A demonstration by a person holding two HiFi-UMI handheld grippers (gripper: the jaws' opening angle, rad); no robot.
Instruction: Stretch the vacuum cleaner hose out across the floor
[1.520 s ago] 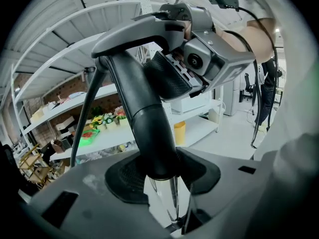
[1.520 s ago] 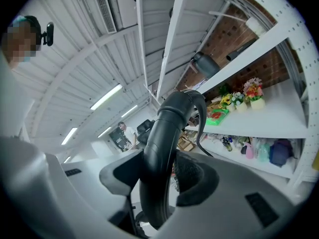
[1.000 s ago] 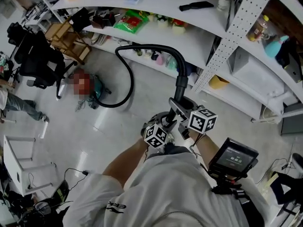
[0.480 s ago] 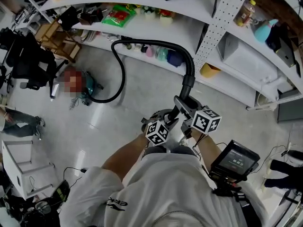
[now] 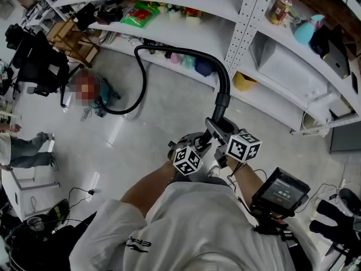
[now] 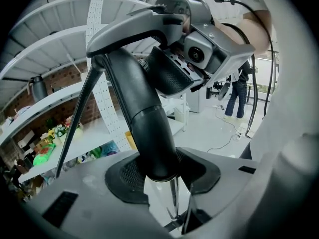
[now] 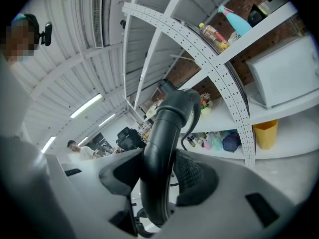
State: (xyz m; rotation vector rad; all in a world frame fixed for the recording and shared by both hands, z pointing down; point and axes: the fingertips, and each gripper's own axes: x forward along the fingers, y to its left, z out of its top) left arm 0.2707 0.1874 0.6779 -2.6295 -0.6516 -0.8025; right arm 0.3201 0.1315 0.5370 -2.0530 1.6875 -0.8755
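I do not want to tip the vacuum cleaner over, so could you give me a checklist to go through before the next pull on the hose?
1. Left gripper grip: ok, its fingers clamp the black curved plastic hose handle.
2. Right gripper grip: ok, its fingers clamp the same handle.
3. Black ribbed hose stretched out: not ok, it arches up and loops down to the teal vacuum cleaner body.
4. Hose clear of the white metal shelf: cannot tell, it passes close in the head view.
5. Floor free: not ok, a thin black cable lies at left.
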